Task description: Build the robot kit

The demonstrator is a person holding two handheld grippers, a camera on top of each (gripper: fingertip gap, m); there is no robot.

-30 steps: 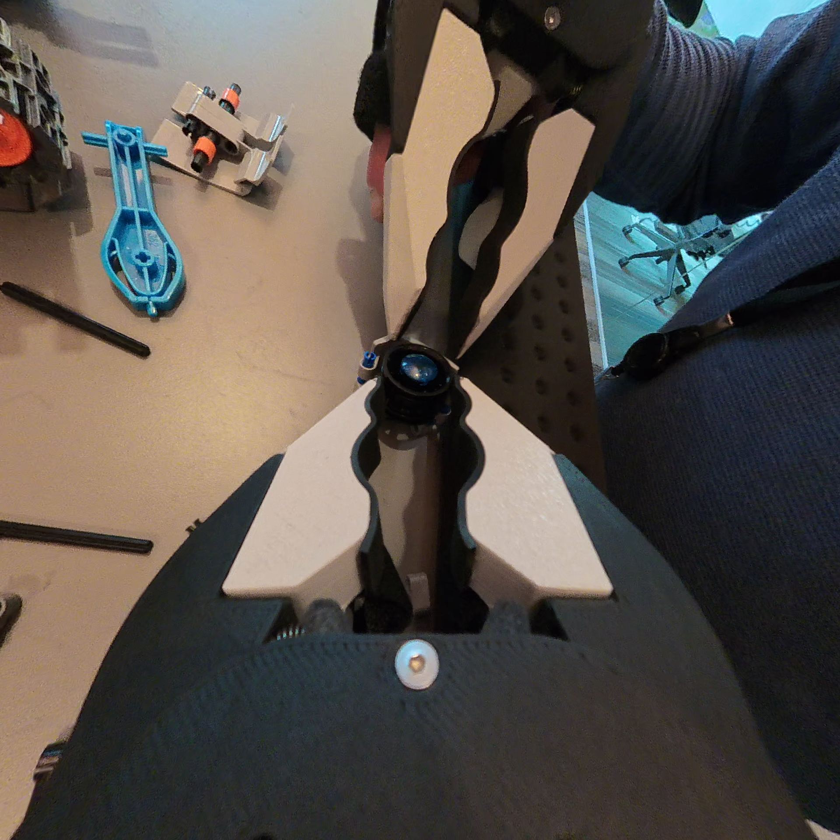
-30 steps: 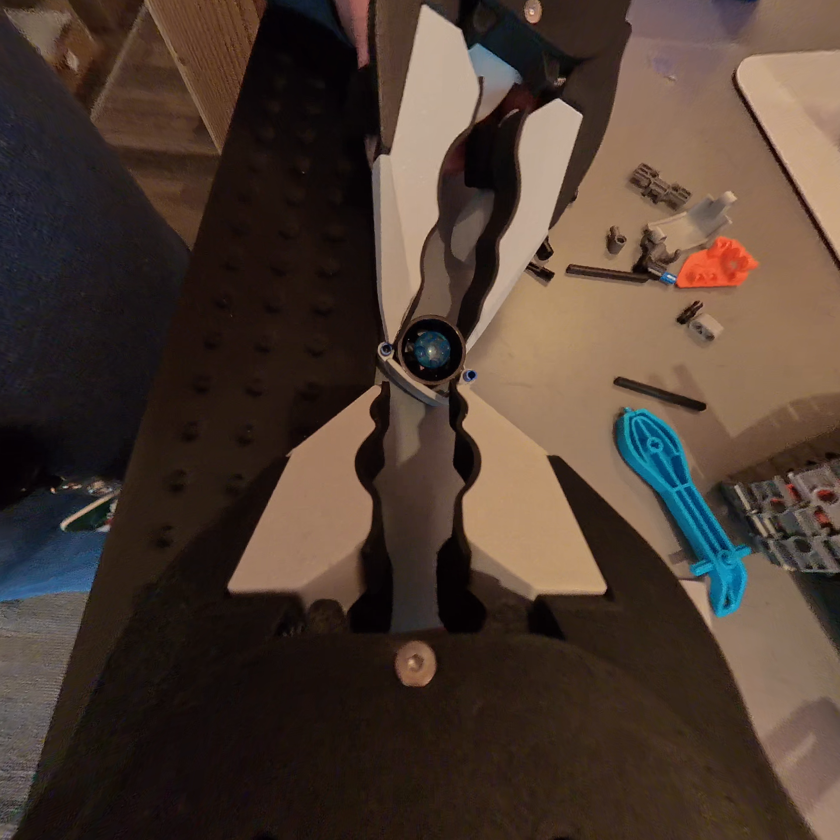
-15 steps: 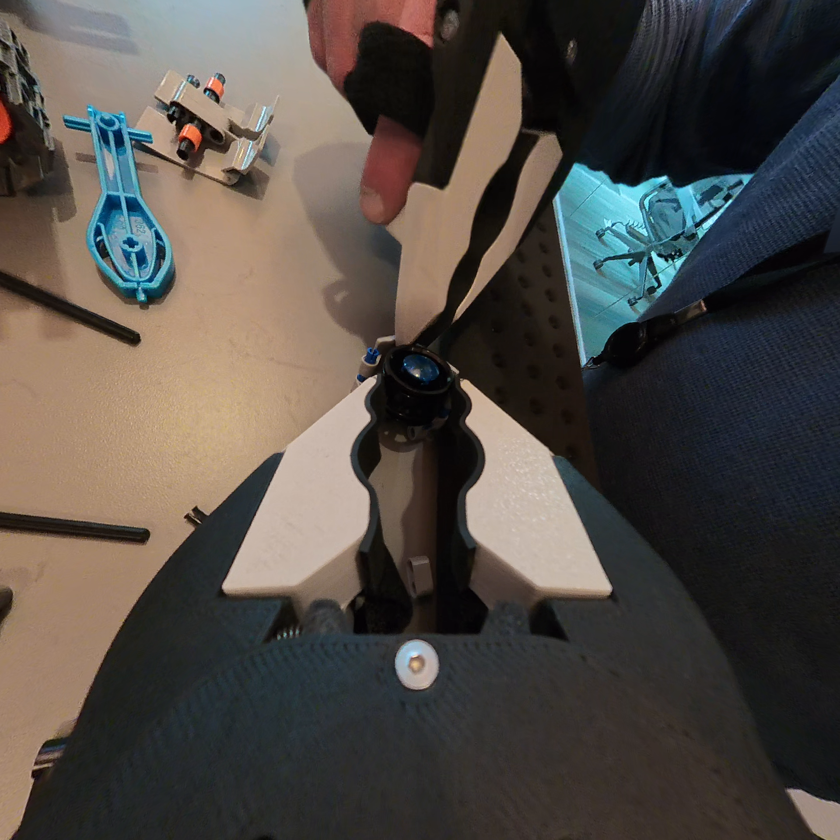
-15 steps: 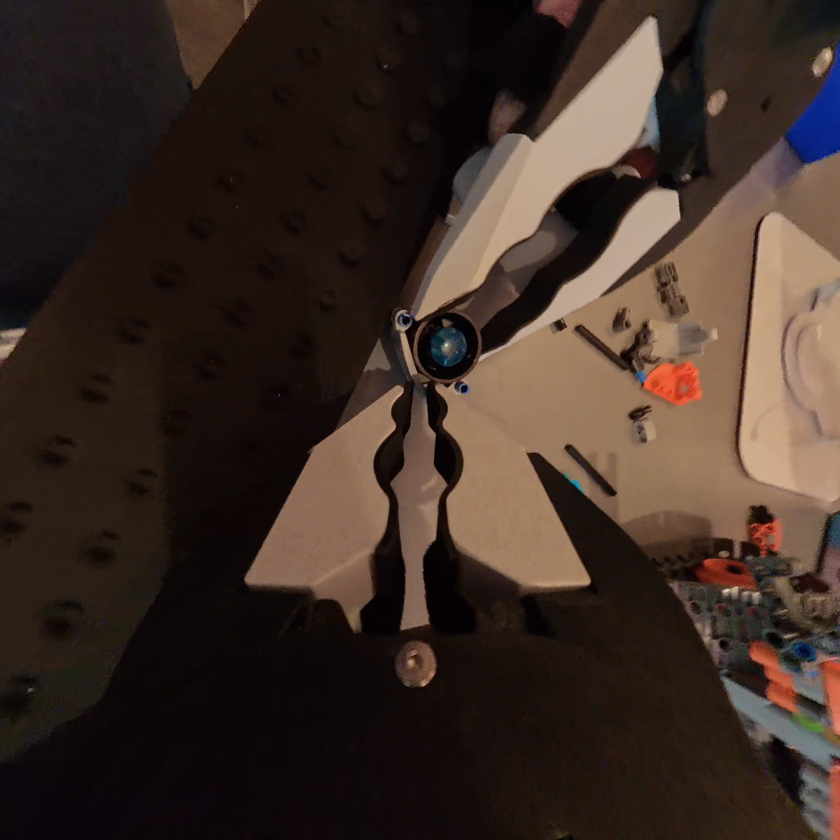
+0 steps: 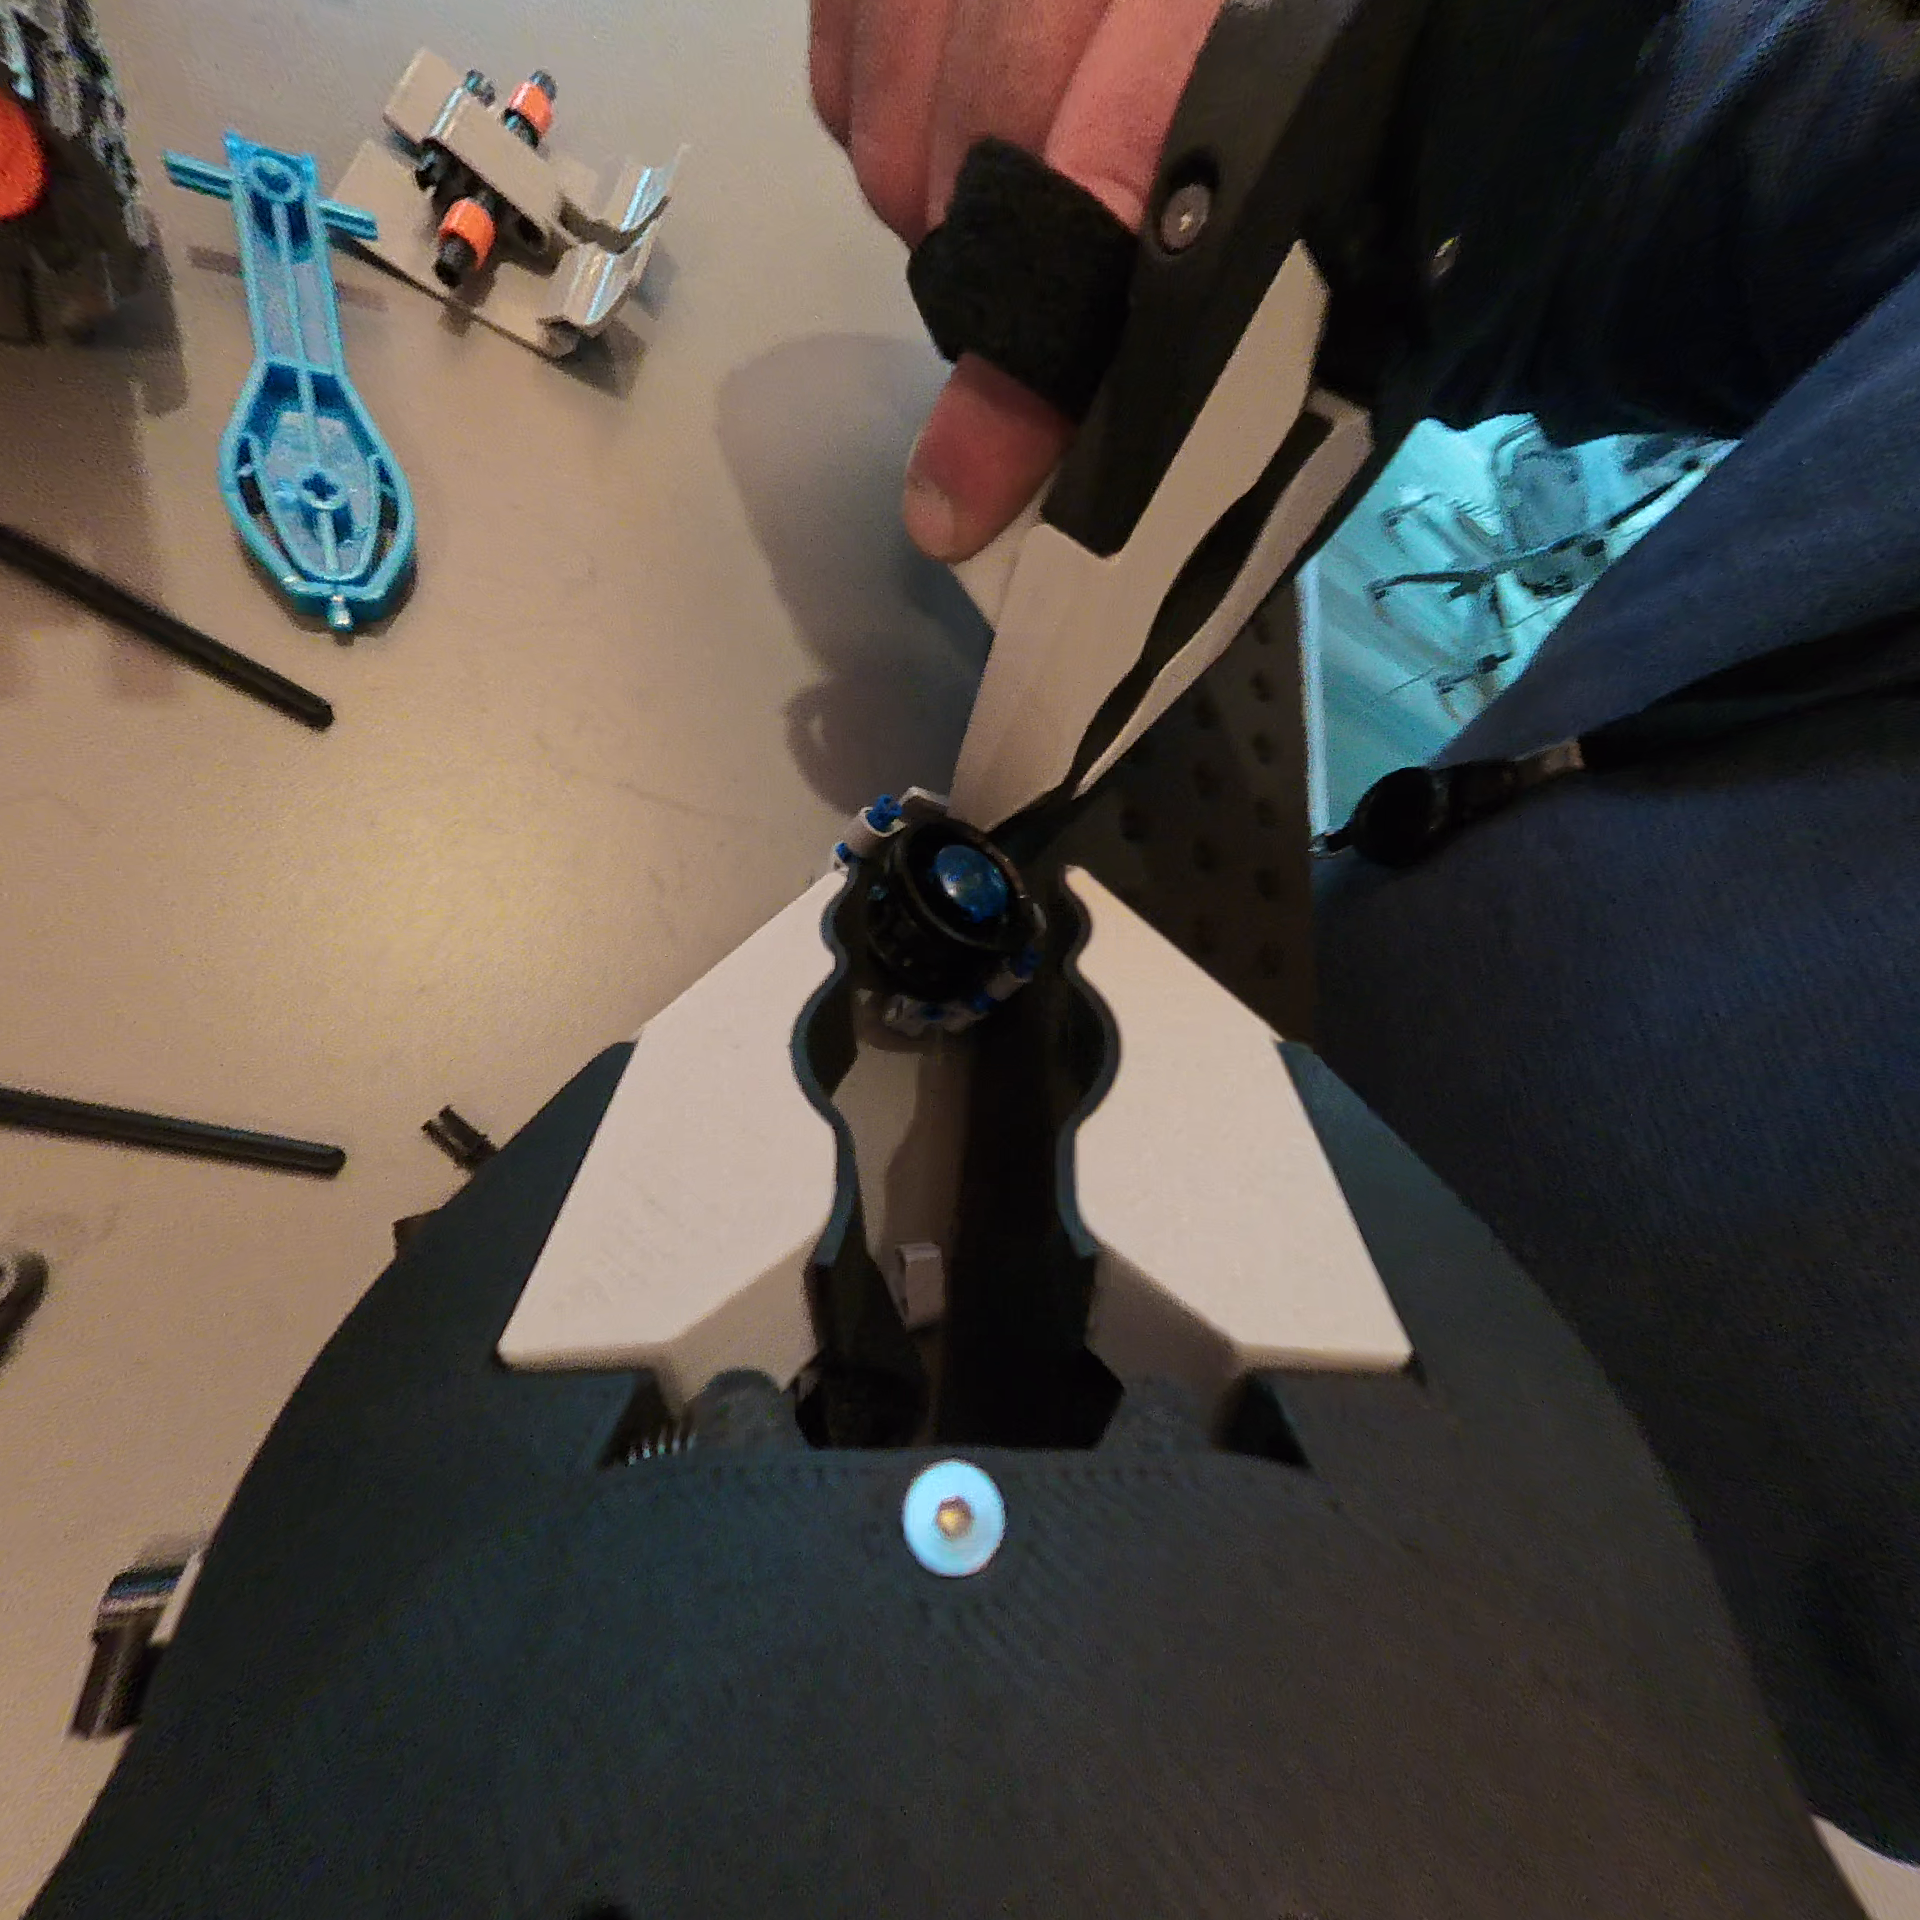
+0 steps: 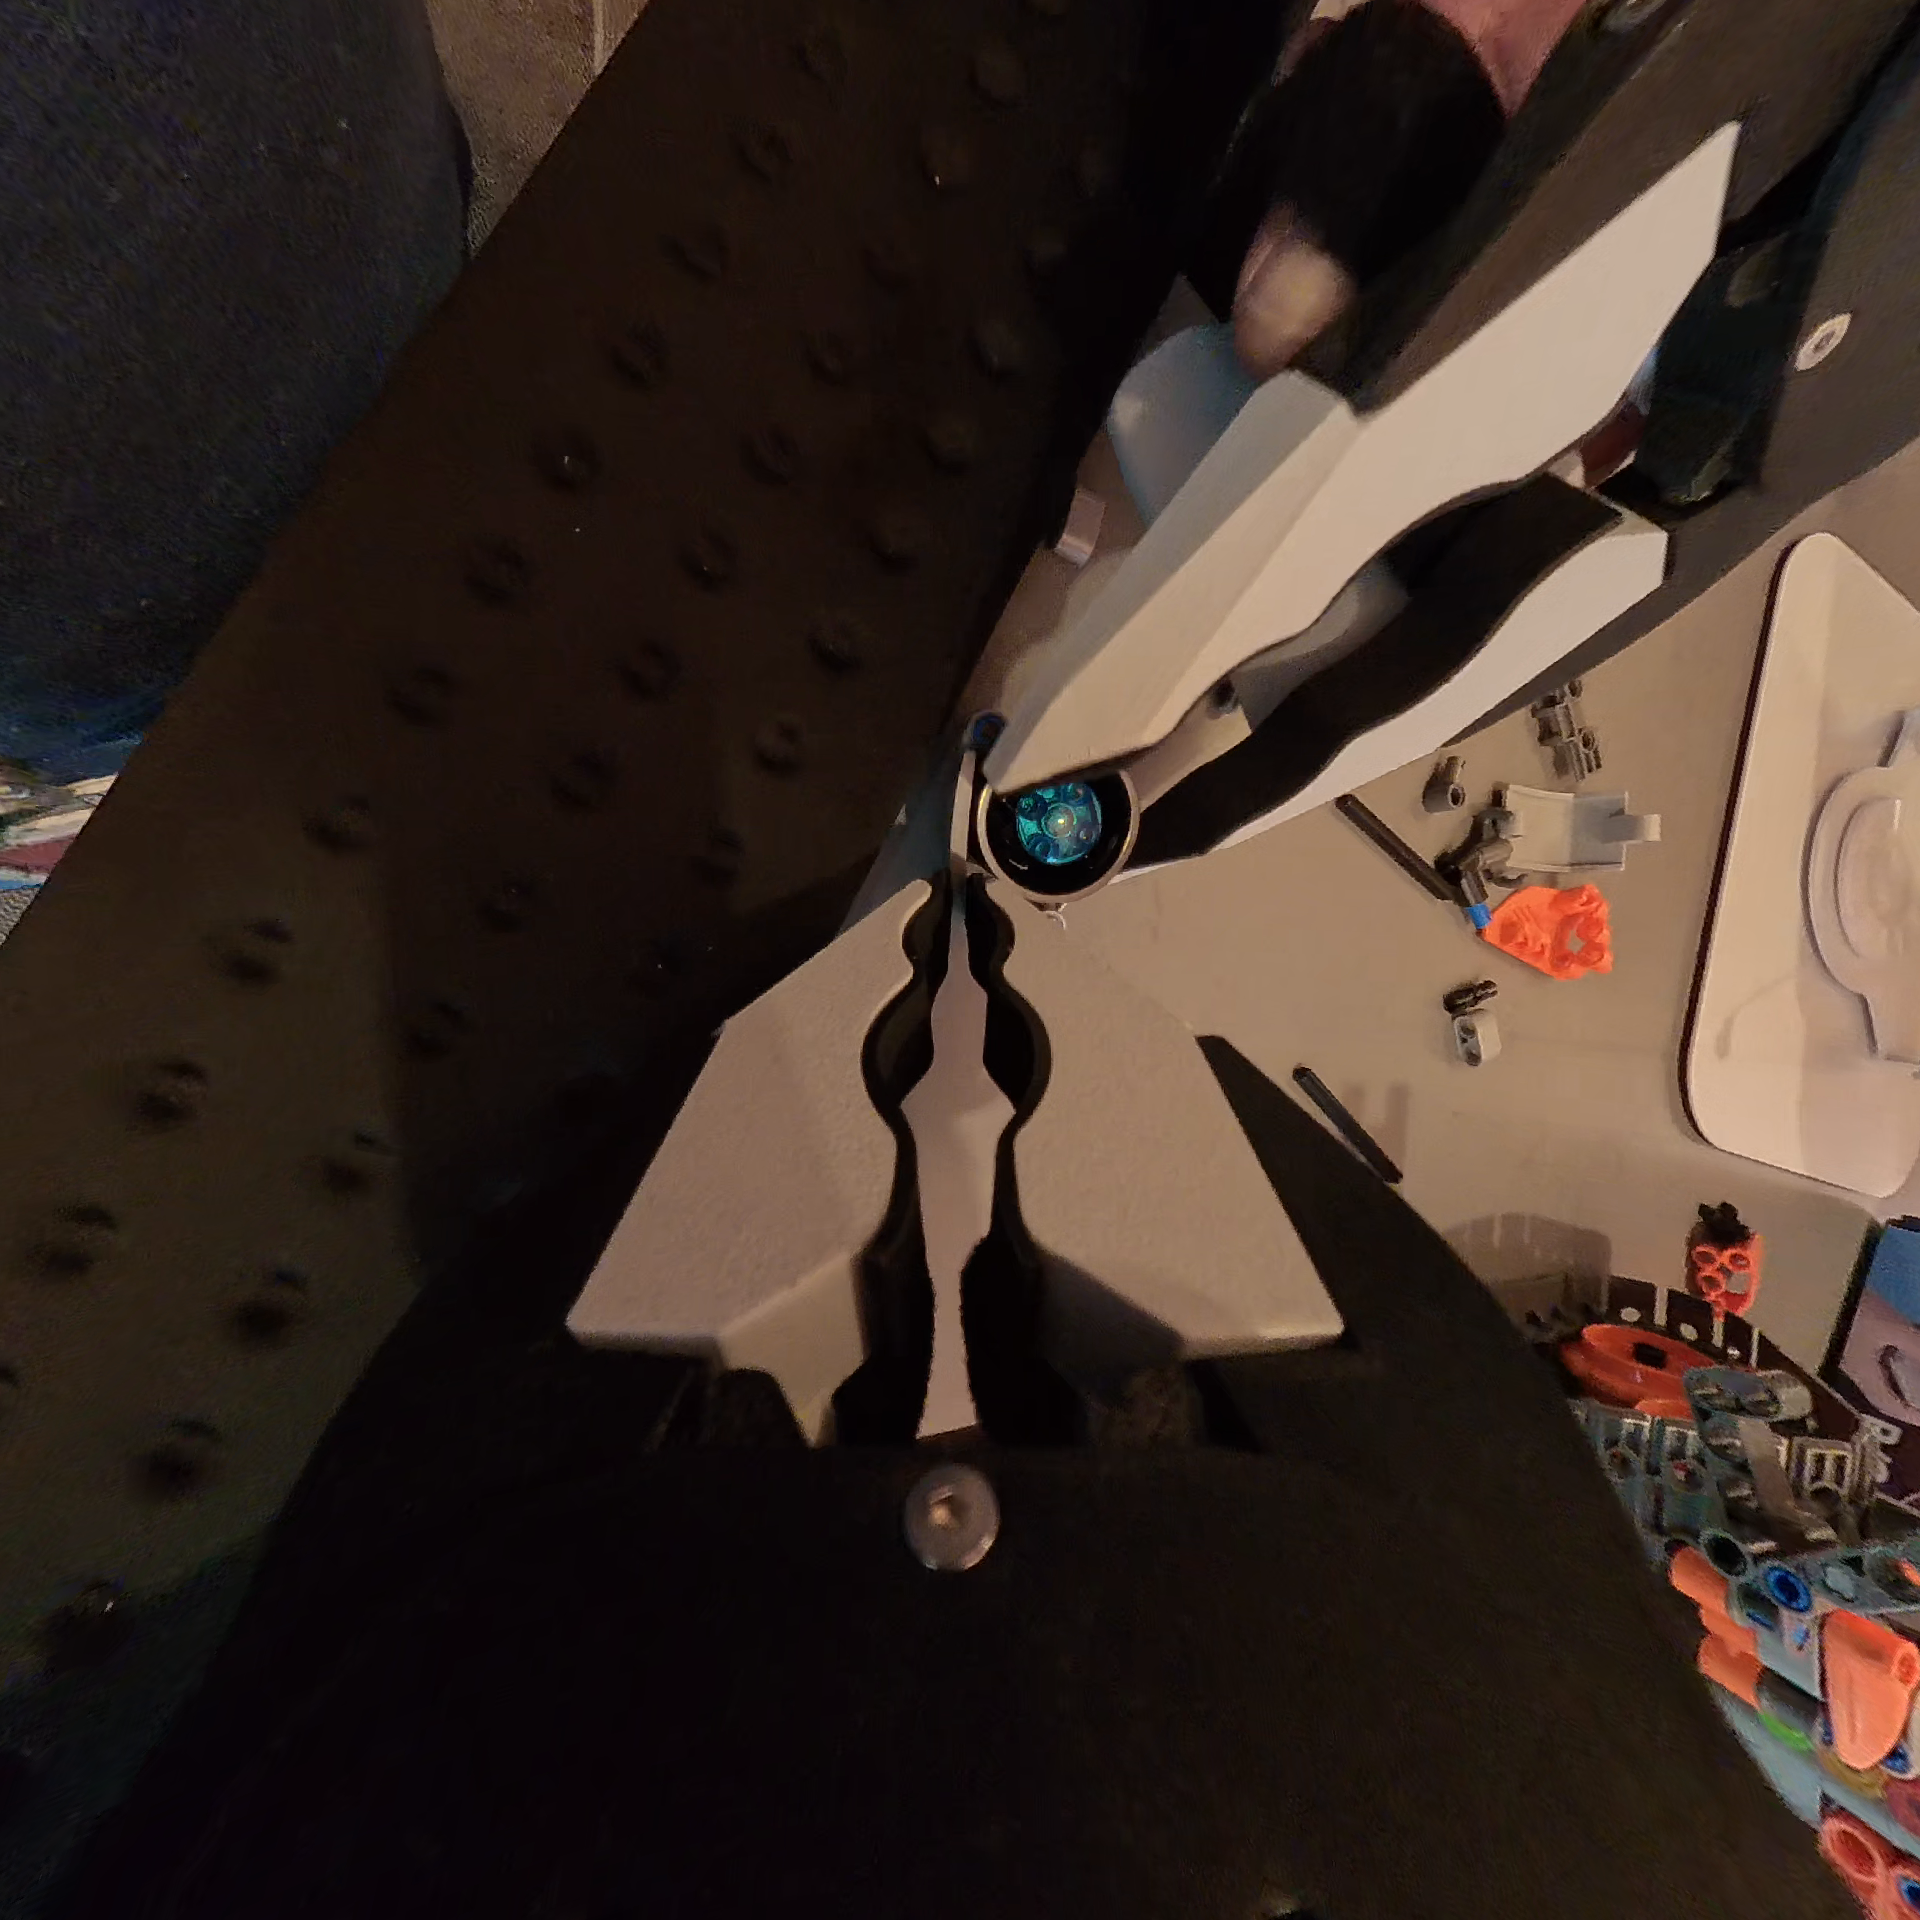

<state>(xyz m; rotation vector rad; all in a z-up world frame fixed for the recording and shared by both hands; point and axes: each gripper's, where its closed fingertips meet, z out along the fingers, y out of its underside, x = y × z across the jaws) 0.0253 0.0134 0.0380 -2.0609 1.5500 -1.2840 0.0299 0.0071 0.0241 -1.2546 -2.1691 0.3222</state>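
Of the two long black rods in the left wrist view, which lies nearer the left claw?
The lower black rod, ending just left of the left claw. The upper black rod lies farther up the table, near the blue paddle-shaped piece.

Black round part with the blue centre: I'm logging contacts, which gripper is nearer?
Left. The left gripper clasps the round part between its fingertips; the right gripper pinches the grey piece beside it.

Beige tabletop (image 5: 582,831), black perforated edge (image 6: 582,582); office chairs (image 5: 1496,582) beyond
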